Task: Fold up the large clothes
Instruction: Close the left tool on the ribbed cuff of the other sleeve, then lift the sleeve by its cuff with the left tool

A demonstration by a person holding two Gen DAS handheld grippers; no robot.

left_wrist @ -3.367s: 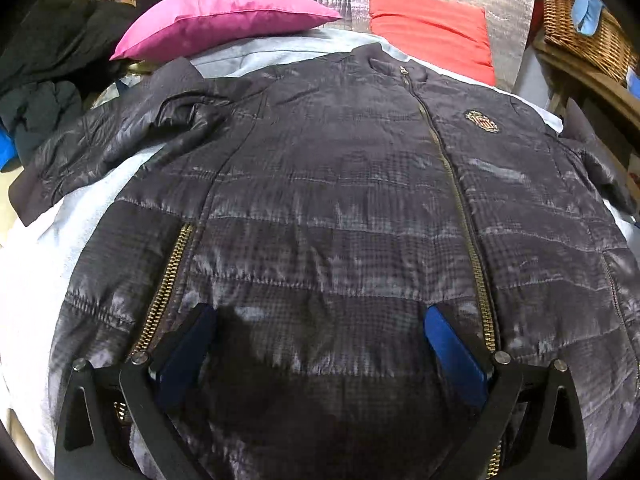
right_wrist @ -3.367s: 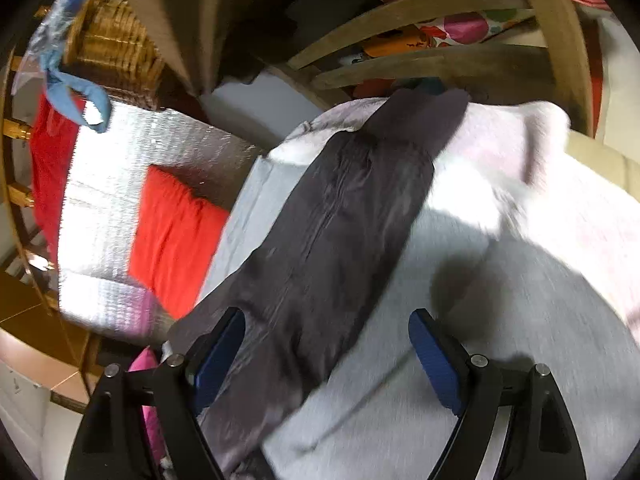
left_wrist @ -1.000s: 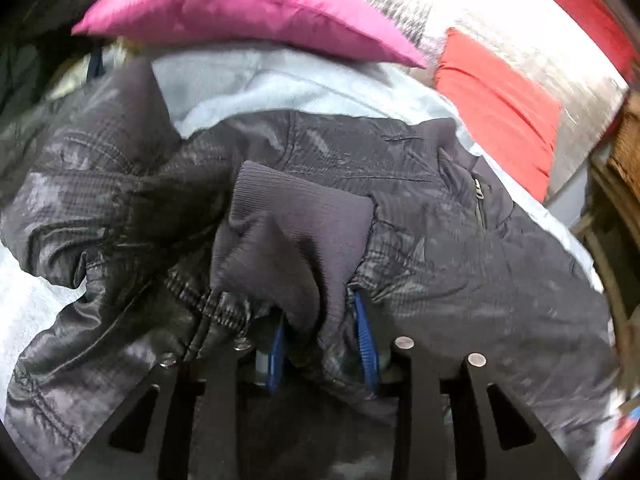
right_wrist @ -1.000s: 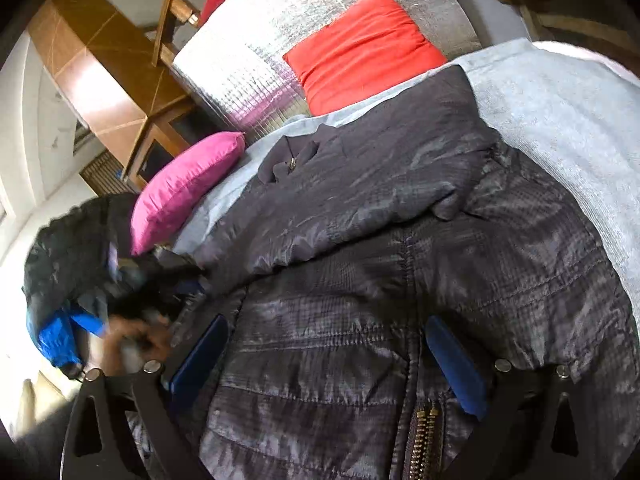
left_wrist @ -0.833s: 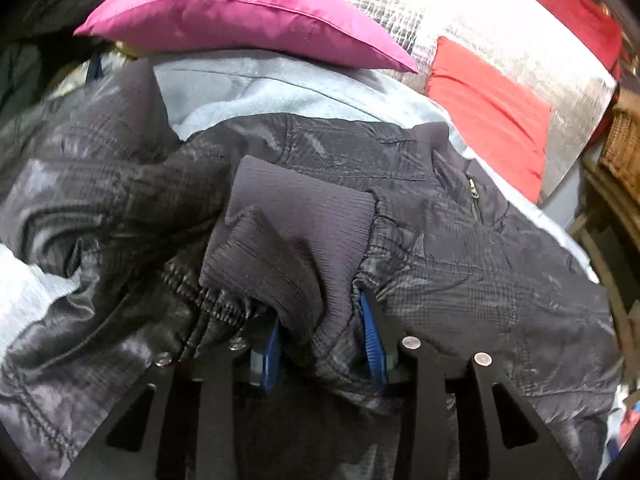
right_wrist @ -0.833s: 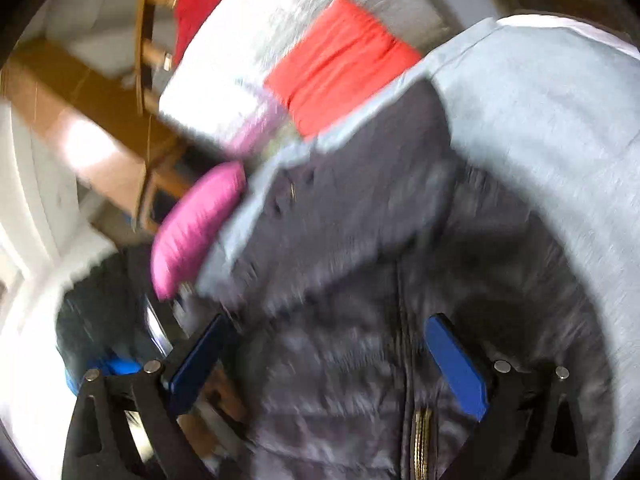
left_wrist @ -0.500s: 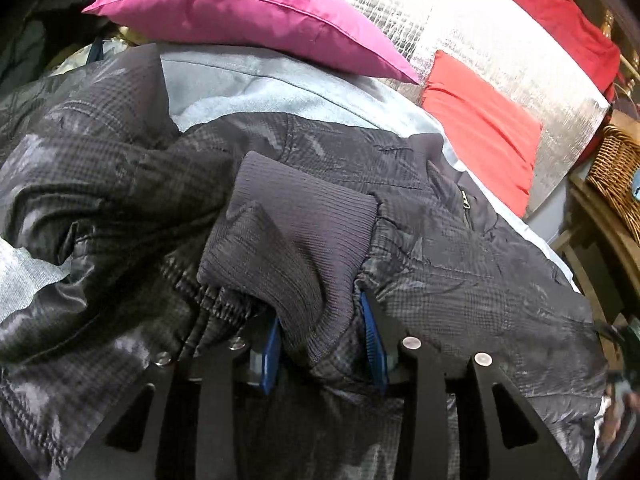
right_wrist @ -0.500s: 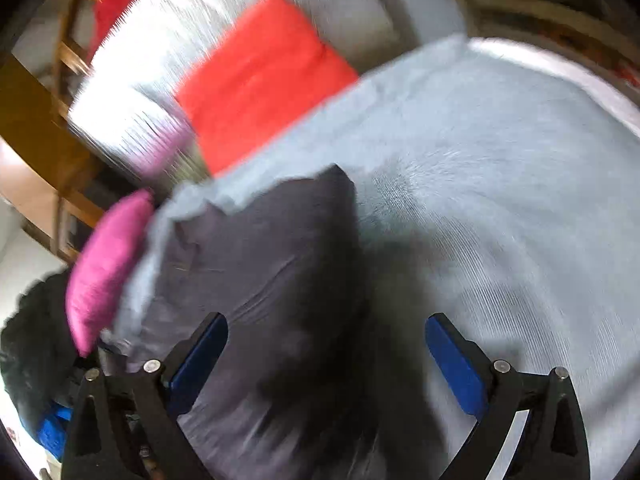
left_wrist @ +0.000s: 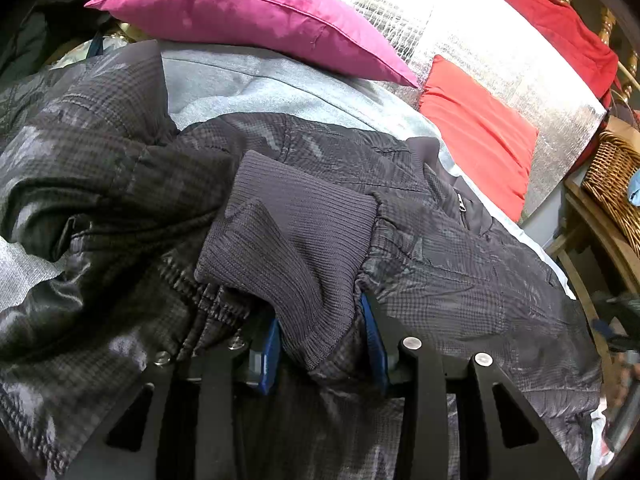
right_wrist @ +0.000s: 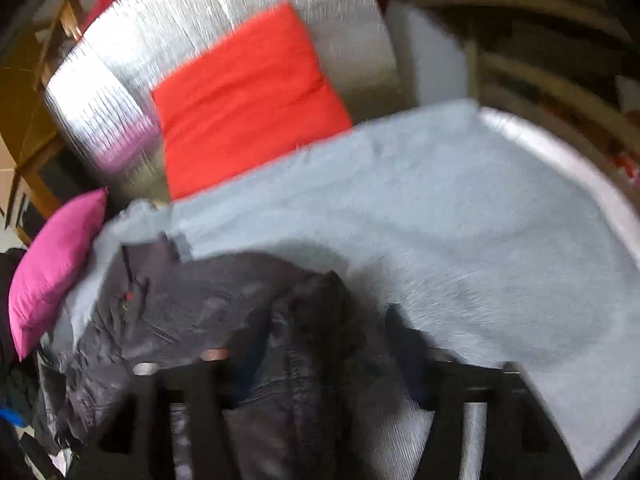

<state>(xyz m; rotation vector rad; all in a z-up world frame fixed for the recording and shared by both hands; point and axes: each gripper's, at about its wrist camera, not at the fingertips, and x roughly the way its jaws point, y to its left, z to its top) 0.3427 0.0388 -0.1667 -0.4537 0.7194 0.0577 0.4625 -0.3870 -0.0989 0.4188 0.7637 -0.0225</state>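
Note:
A dark quilted jacket [left_wrist: 460,248] lies on a pale grey bed cover [left_wrist: 248,92]. In the left wrist view my left gripper [left_wrist: 320,350] is shut on the sleeve's ribbed cuff [left_wrist: 296,232], which bulges out over the blue pads [left_wrist: 266,356] above the jacket's chest. The right wrist view is blurred. There the jacket [right_wrist: 192,312] is bunched at the lower left, and my right gripper [right_wrist: 326,354] is closing its jaws with a raised fold of the jacket [right_wrist: 316,312] between them. I see no pad pressing on it.
A pink pillow [left_wrist: 248,12] and a red cushion [left_wrist: 476,132] lean on a silver quilted backrest [left_wrist: 480,40] at the bed's head. A wicker basket [left_wrist: 612,184] on wooden furniture stands at the right. Bare grey cover [right_wrist: 460,220] stretches right of the jacket.
My right gripper swung from over the jacket's zipped front to its edge by the bare cover, and its jaws narrowed around a fold. My left gripper kept its grip on the cuff.

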